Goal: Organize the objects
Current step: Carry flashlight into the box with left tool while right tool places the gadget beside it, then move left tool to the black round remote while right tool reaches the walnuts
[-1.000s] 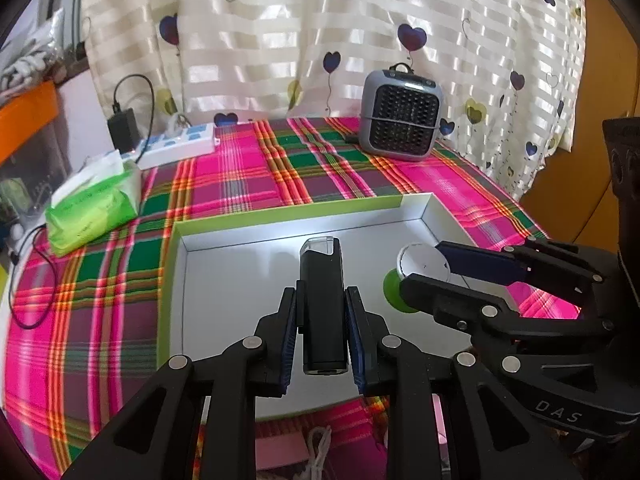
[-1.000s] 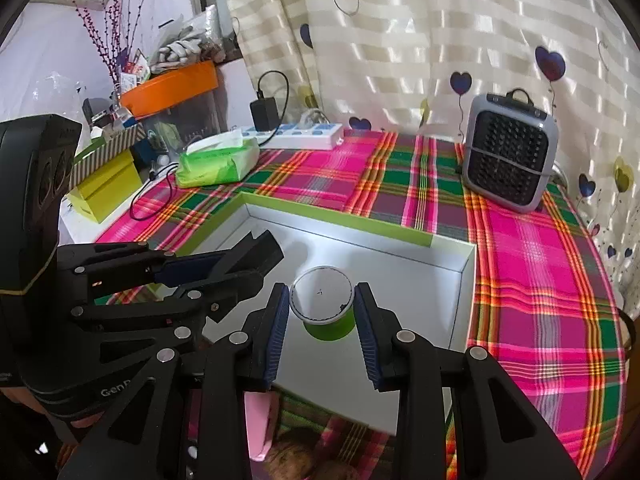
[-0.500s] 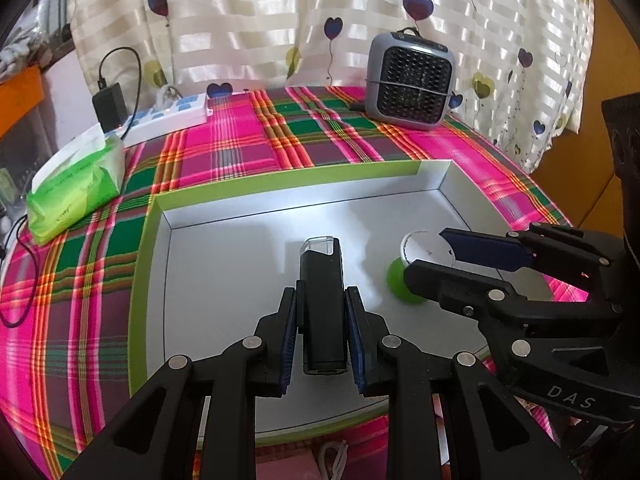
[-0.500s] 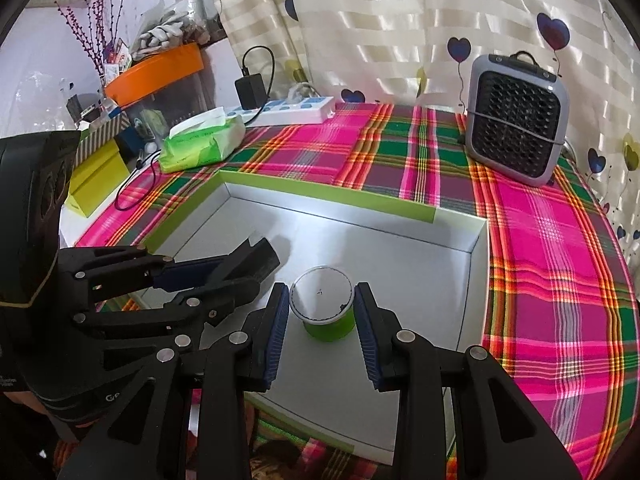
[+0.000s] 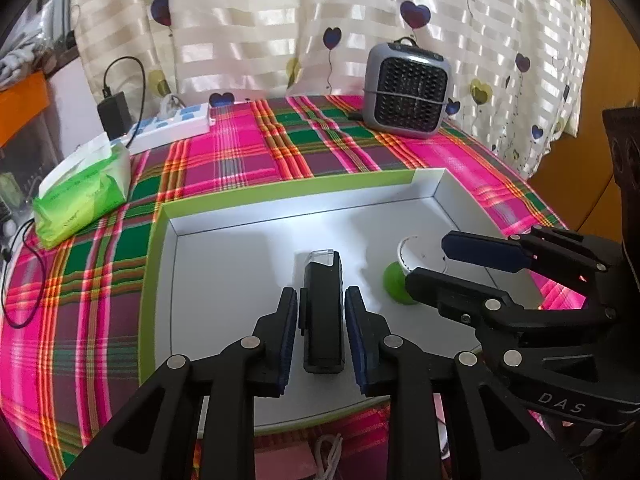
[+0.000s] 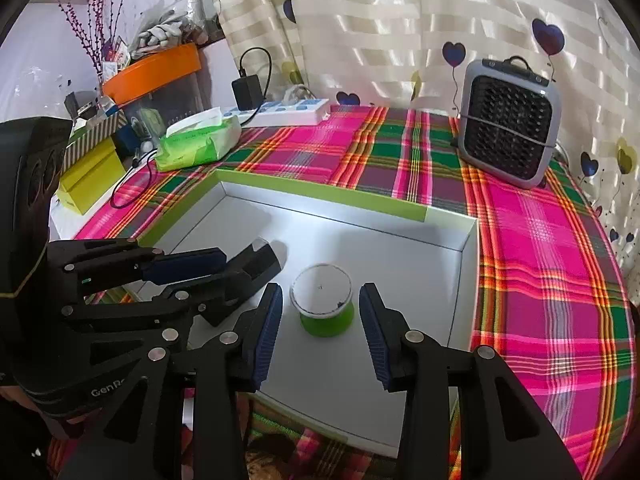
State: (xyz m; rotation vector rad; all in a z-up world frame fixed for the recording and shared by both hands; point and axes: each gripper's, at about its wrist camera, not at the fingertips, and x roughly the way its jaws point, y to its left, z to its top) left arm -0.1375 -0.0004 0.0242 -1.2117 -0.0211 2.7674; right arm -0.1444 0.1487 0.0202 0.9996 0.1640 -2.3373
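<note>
A black oblong device with a clear cap [image 5: 323,312] lies on the floor of the white box with a green rim [image 5: 280,192]. My left gripper [image 5: 322,320] straddles it, its jaws opening, with a thin gap at each pad. A green tub with a white lid [image 6: 324,304] stands upright in the same box [image 6: 320,190]. My right gripper [image 6: 320,320] is around the tub, jaws opening and clear of it on both sides. In the left wrist view the right gripper [image 5: 452,268] hides part of the tub [image 5: 394,280]. In the right wrist view the left gripper [image 6: 224,268] covers most of the device.
A grey fan heater [image 5: 406,92] stands on the plaid cloth behind the box. A green tissue pack [image 5: 80,196], a white power strip [image 5: 172,128] and a black charger [image 5: 114,114] lie at the back left. An orange bin [image 6: 152,68] and a yellow box [image 6: 90,176] sit beyond the table's left edge.
Both grippers' jaws have spread. The left has let go of the black device and the right of the green tub; both things now rest on the box floor.
</note>
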